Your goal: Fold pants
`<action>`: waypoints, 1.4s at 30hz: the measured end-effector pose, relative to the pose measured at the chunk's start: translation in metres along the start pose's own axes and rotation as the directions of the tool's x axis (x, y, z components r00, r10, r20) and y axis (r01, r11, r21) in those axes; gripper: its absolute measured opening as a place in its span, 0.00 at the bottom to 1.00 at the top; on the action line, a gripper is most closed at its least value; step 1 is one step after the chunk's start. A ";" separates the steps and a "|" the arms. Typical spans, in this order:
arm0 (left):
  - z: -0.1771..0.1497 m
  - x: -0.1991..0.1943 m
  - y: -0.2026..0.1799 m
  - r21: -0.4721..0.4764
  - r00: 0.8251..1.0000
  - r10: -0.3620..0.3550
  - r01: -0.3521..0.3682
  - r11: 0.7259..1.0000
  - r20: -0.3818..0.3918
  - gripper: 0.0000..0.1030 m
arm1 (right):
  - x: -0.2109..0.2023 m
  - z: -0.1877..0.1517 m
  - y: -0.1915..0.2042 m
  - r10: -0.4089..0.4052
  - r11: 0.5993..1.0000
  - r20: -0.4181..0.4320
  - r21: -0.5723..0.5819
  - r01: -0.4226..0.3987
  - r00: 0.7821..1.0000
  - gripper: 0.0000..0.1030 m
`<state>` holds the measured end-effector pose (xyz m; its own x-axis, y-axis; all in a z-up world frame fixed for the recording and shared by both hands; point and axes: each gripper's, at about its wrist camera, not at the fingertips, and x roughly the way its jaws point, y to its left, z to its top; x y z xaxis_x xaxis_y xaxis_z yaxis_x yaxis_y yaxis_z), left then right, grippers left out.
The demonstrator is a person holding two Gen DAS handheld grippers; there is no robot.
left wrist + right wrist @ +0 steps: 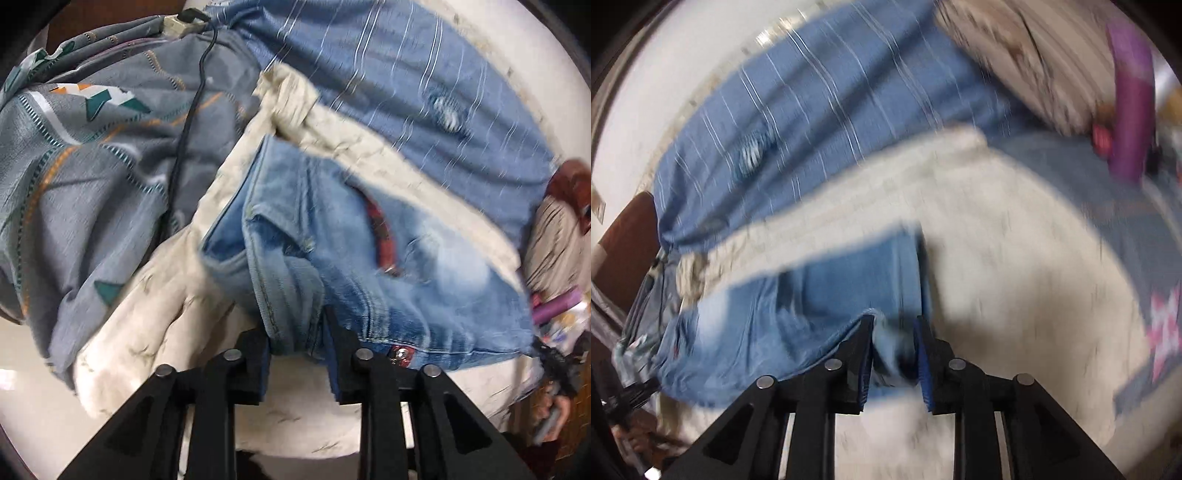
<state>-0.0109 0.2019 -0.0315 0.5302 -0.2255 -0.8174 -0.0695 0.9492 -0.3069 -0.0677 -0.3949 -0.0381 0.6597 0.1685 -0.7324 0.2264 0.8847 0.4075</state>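
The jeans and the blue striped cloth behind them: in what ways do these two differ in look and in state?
The jeans are faded light denim with seams, a pocket and a metal button; the blue striped cloth is darker, with thin white stripes. The jeans are bunched and gripped by the left gripper and the right gripper; the striped cloth lies spread out with no gripper on it. Both are blue fabric and lie on the same bed.

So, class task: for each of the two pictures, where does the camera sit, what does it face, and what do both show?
Left wrist: on the left gripper, facing along its fingers at the jeans it clamps; the grey patterned sheet lies beyond.
Right wrist: on the right gripper, facing the jeans it clamps; a purple bottle stands far right.
Shared: jeans, cream cloth, blue striped fabric.
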 end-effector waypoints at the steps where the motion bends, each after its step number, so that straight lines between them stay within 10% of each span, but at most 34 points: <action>1: -0.001 -0.001 0.000 0.004 1.000 0.007 -0.007 1.000 -0.007 0.30 | 0.001 -0.003 -0.006 0.005 1.000 -0.041 0.011 -0.005 0.999 0.24; 7: -0.009 -0.028 0.005 0.031 0.994 0.105 -0.105 0.994 0.017 0.40 | -0.031 -0.013 -0.026 0.128 0.991 0.015 0.027 -0.128 0.992 0.26; 9: -0.009 -0.040 0.008 0.038 0.989 0.143 -0.145 0.989 0.049 0.40 | -0.044 -0.008 -0.029 0.151 0.987 0.088 0.046 -0.156 0.985 0.36; 11: -0.007 -0.057 0.008 0.024 0.984 0.148 -0.151 0.988 0.100 0.40 | -0.050 0.000 -0.032 0.162 0.980 0.160 0.093 -0.178 0.974 0.78; 16: 0.006 -0.066 -0.041 0.093 0.982 0.014 -0.032 0.995 0.189 0.40 | -0.026 0.034 -0.013 0.051 0.989 0.198 0.129 -0.078 0.979 0.83; 19: 0.009 -0.046 -0.074 0.147 0.979 -0.046 0.016 0.989 0.201 0.40 | 0.015 0.050 -0.007 -0.022 0.990 0.090 0.141 0.009 0.996 0.78; 24: 0.003 0.010 -0.099 0.198 0.988 0.018 -0.049 0.979 0.155 0.40 | 0.062 0.056 0.002 -0.103 0.994 -0.030 0.039 0.104 0.994 0.30; 29: -0.008 0.055 -0.088 0.210 0.978 0.169 -0.191 0.959 0.119 0.40 | 0.054 0.060 0.002 -0.152 0.988 0.055 0.010 0.151 0.987 0.05; 33: -0.013 0.054 -0.088 0.232 0.967 0.185 -0.222 0.947 0.174 0.42 | 0.026 0.071 0.006 -0.193 0.981 0.208 0.024 0.192 0.959 0.03; 42: -0.019 0.056 -0.090 0.253 0.963 0.188 -0.234 0.939 0.192 0.44 | 0.024 0.061 -0.032 -0.019 0.971 0.163 0.238 -0.020 0.986 0.06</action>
<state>0.0090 0.0995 -0.0584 0.6600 0.0035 -0.7513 0.0247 0.9993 0.0263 -0.0154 -0.4458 -0.0353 0.7632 0.0784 -0.6414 0.3769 0.7523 0.5404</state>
